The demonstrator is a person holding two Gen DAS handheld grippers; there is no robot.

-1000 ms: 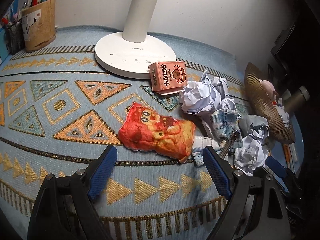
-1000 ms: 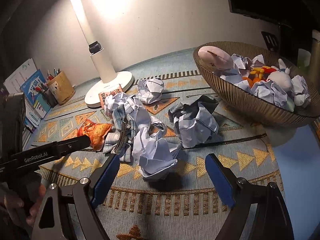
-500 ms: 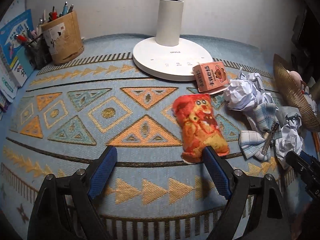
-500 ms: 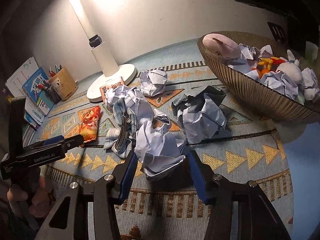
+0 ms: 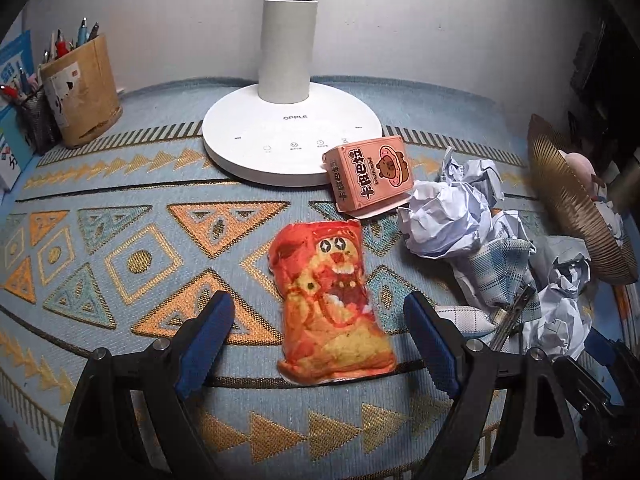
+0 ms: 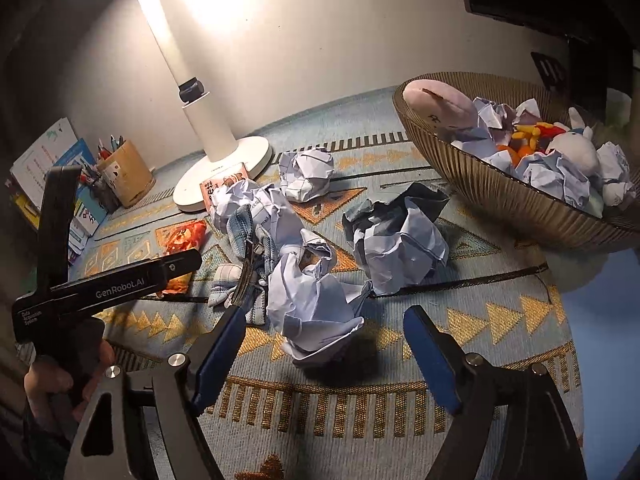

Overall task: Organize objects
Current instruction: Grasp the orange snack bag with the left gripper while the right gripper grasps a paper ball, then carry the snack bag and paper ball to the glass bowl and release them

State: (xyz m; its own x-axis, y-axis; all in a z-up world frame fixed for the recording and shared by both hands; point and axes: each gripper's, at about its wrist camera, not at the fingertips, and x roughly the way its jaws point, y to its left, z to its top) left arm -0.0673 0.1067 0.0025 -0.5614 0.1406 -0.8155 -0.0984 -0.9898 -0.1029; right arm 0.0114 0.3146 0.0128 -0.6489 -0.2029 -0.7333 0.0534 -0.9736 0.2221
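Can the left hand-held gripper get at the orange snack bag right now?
Probably yes. The left hand-held gripper is open, and the orange snack bag lies flat between its fingers with nothing on top of it.

Left gripper: jaws spread wide, pointing steeply down, pads touching nothing. Right gripper: angled down, jaws opening, pads clear of contact. In the right wrist view, a hand at 8 o'clock grips the left gripper's handle.
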